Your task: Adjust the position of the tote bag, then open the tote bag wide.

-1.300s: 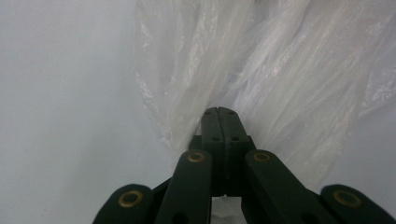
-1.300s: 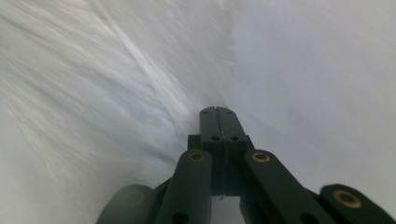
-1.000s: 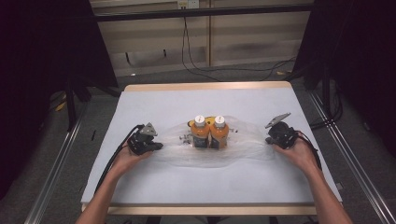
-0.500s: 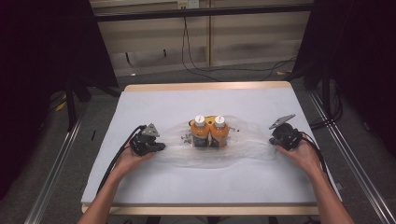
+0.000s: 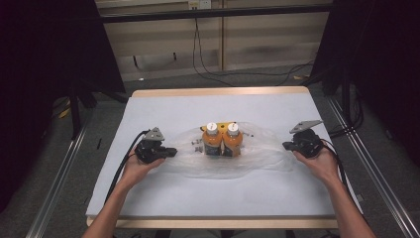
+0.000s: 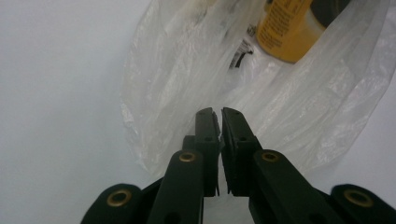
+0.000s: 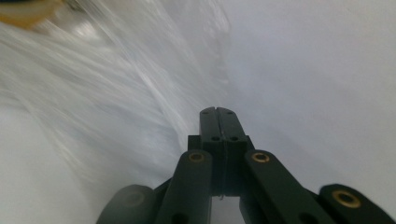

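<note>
Two orange bottles with white caps (image 5: 212, 140) (image 5: 233, 139) stand side by side inside a clear plastic bag (image 5: 262, 153) that lies flat on the white table (image 5: 223, 104). My left gripper (image 5: 173, 151) lies at the bag's left end. In the left gripper view its jaws (image 6: 219, 112) have just been opening and stand a narrow slit apart over the bag film (image 6: 177, 70), with a bottle (image 6: 285, 28) beyond. My right gripper (image 5: 286, 145) lies at the bag's right end, its jaws (image 7: 217, 109) shut tight beside the blurred film (image 7: 93, 70). Whether film is pinched I cannot tell.
Small dark printed marks (image 5: 196, 145) show on the bag left of the bottles. The table's wooden front edge (image 5: 223, 223) runs across the bottom, with metal rails (image 5: 57, 183) on the floor at each side. Cables (image 5: 208, 64) hang behind the table.
My right gripper has edged slightly to the right along the bag's end. The left hand, the bottles and the bag stay where they were.
</note>
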The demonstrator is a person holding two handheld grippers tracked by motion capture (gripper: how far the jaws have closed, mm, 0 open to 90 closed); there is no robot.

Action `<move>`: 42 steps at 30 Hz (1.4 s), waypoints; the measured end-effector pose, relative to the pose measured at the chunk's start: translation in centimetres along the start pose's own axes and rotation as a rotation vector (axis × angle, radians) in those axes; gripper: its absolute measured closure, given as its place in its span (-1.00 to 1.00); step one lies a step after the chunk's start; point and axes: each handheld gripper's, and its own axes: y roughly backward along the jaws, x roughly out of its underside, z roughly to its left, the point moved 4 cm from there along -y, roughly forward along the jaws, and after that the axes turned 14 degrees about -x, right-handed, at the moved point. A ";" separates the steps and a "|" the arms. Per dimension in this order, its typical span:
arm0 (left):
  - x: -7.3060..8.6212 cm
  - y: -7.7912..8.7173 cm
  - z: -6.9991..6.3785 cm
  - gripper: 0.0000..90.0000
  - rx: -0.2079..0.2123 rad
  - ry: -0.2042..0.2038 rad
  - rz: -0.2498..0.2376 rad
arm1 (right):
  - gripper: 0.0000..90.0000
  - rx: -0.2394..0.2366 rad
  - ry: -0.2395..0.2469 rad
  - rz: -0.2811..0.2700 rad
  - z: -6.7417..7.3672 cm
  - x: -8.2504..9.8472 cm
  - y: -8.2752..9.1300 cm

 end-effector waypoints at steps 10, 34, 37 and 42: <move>-0.2 1.0 0.2 0.81 0.020 0.070 -0.081 | 1.00 -0.093 -0.018 -0.148 0.8 -1.5 1.0; -3.1 2.0 -3.9 0.82 0.090 0.035 -0.178 | 1.00 -0.212 0.065 -0.222 4.3 -3.9 0.6; -3.4 2.0 -4.4 0.97 0.101 0.029 -0.187 | 1.00 -0.224 0.073 -0.217 4.8 -4.2 0.3; -4.4 1.9 -5.6 0.98 0.137 0.017 -0.214 | 1.00 -0.244 0.087 -0.211 5.3 -4.5 -0.1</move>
